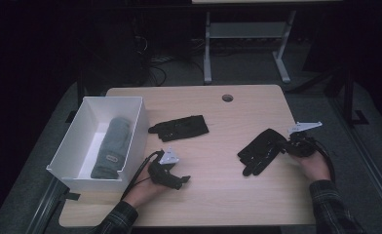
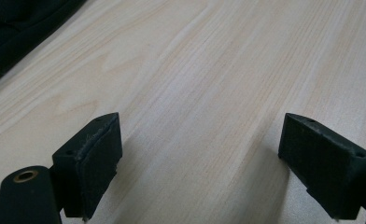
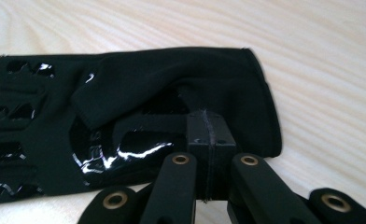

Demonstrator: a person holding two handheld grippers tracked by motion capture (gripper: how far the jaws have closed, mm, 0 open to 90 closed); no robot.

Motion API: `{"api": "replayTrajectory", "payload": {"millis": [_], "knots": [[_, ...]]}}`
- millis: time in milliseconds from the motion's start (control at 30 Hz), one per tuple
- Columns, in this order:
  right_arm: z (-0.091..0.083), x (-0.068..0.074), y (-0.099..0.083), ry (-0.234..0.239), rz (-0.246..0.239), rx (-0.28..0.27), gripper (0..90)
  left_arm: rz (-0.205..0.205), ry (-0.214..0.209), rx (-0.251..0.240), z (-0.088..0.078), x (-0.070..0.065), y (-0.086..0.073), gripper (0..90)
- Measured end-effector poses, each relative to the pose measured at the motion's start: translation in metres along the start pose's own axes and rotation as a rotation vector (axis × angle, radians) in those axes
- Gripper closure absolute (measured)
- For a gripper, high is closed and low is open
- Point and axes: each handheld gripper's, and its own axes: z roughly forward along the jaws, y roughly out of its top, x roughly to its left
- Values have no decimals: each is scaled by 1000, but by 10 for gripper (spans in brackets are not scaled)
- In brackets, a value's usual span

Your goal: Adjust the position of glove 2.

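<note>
- Right claw (image 3: 208, 140) clenched on the cuff edge of the near black glove (image 1: 260, 150); jaws pressed together with, by the look of it, a thin fold of fabric pinched between them, though the bite is hard to judge from this angle.
- Left claw (image 2: 200, 158) released, jaws wide apart over bare desk (image 1: 218, 195), holding nothing; resting near the front edge beside the white box (image 1: 135, 122).
- Near black glove lying flat on the right part of the desk, fingers pointing to the front-left, cuff at the right claw.
- Best handling: keep the pinch firm, lift enough to clear the wood before carrying, avoid dragging the rubbery shiny palm print along the surface.
- Probable destination: the white box at the left, already containing a grey glove (image 1: 112, 146).
- Second black glove (image 1: 179, 127) in mid-desk, just right of the box wall; carry path should pass over or in front of it.
- Open room: wide bare wood between both claws; right desk edge close behind the right hand, far edge and cable hole (image 1: 227, 98) well clear.
</note>
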Motion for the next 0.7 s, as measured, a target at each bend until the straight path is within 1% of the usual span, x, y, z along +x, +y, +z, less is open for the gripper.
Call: {"api": "replayTrajectory", "payload": {"millis": [100, 133, 200, 367, 400, 500, 633, 700], "knots": [[7, 3, -3, -7, -24, 47, 900, 0, 0, 0, 0, 0, 0, 128], [7, 5, -3, -11, -18, 43, 900, 0, 0, 0, 0, 0, 0, 128], [6, 6, -3, -9, -32, 52, 900, 0, 0, 0, 0, 0, 0, 127], [1, 18, -6, 28, -47, 69, 900, -1, 1, 0, 0, 0, 0, 128], [0, 22, -7, 40, -52, 67, 900, -1, 0, -1, 0, 0, 0, 128], [-4, 36, -8, 75, -77, 84, 900, 0, 0, 0, 0, 0, 0, 128], [-4, 57, -8, 132, -108, 85, 900, -1, 0, 0, 0, 0, 0, 128], [-4, 69, -8, 157, -134, 86, 900, -1, -1, 0, 0, 0, 0, 128]]}}
